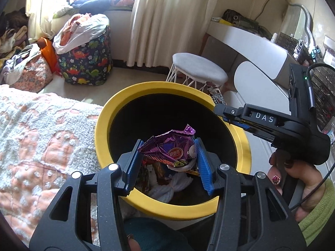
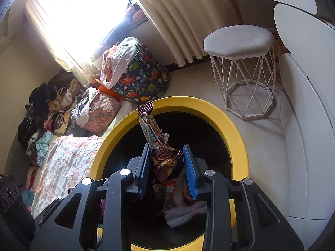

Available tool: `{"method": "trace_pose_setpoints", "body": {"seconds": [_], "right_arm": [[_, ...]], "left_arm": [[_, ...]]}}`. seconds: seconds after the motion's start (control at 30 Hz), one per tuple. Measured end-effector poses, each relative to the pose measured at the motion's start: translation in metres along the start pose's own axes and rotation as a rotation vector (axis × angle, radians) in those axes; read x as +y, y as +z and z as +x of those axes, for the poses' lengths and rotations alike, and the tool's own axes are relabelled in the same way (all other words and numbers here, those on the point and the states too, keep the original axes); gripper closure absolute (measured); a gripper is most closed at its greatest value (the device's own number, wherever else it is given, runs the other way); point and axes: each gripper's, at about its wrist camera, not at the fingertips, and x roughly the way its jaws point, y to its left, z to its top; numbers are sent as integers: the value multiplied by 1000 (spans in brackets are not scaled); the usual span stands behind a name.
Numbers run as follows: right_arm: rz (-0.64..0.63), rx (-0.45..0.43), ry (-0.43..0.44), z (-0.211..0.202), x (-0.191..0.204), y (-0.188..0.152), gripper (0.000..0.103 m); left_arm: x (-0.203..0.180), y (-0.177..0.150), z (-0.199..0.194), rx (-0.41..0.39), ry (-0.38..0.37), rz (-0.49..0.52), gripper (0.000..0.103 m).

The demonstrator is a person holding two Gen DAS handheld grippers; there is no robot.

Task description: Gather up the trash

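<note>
Crinkled purple foil wrapper (image 1: 167,146) sits clamped in the left gripper (image 1: 167,163) over the yellow-rimmed black bin (image 1: 104,113). The right gripper (image 2: 167,167), its jaws part open, has a brown foil wrapper (image 2: 163,154) against its left pad; whether it is still gripped cannot be told. This looks like the drop step: next, both jaws need to spread wide.

The purple wrapper (image 1: 167,146) looks like crinkled glossy foil; the brown wrapper (image 2: 162,154) is shiny, creased plastic film; the bin (image 1: 100,125) has a smooth matt yellow plastic rim and a dark, dull inside; the left gripper (image 1: 167,163) is matt, speckled black plastic with ribbed blue pads and bright metal screw heads; the right gripper (image 2: 167,169) looks the same; the blanket (image 1: 41,129) is rough, nubbly cloth; the stool (image 2: 240,39) has a soft grey cloth seat on painted white wire; the curtain (image 1: 150,21) is plain matt fabric.
</note>
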Motion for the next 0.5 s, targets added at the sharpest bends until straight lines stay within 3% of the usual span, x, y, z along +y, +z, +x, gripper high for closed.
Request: {"method": "trace_pose_setpoints", "body": {"seconds": [0.2, 0.37, 0.5], "right_arm": [[8, 4, -7, 1, -2, 0, 61], [19, -5, -15, -3, -4, -2, 52], [9, -17, -26, -10, -3, -2, 43]], "left_arm": [[1, -2, 7, 34, -3, -1, 60], [3, -4, 9, 54, -2, -12, 47], [7, -5, 7, 60, 5, -26, 29]]}}
